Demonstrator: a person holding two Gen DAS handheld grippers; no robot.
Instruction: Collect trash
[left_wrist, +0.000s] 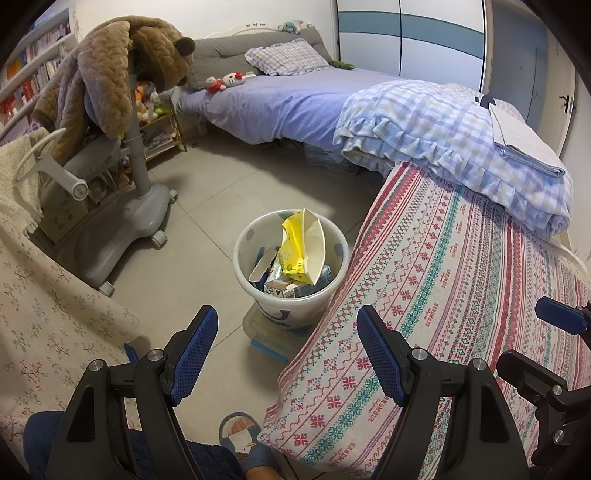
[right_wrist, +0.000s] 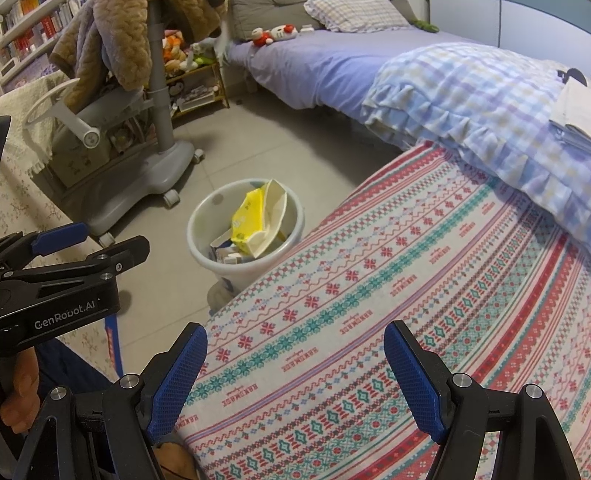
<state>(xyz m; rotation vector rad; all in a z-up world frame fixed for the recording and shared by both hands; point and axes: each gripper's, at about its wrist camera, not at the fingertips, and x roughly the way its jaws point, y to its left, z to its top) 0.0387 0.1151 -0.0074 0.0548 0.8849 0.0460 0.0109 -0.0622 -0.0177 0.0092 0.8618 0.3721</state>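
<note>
A white trash bin (left_wrist: 258, 229) stands on the grey floor beside the patterned cloth. It holds a yellow wrapper (left_wrist: 291, 247), a cream paper bag (left_wrist: 314, 243) and small cartons (left_wrist: 282, 288). The bin also shows in the right wrist view (right_wrist: 207, 218) with the yellow wrapper (right_wrist: 247, 214). My left gripper (left_wrist: 286, 325) is open and empty, just in front of the bin above the floor. My right gripper (right_wrist: 295, 343) is open and empty over the patterned cloth (right_wrist: 388, 277). The right gripper's tip shows at the left view's right edge (left_wrist: 561, 317).
A grey wheeled chair (left_wrist: 122, 206) draped with a brown bear coat (left_wrist: 110, 74) stands left. A purple bed (left_wrist: 280, 103) with a checked quilt (left_wrist: 443, 122) lies behind. A floral cloth (left_wrist: 48, 314) hangs at left. A slippered foot (left_wrist: 243, 439) is below.
</note>
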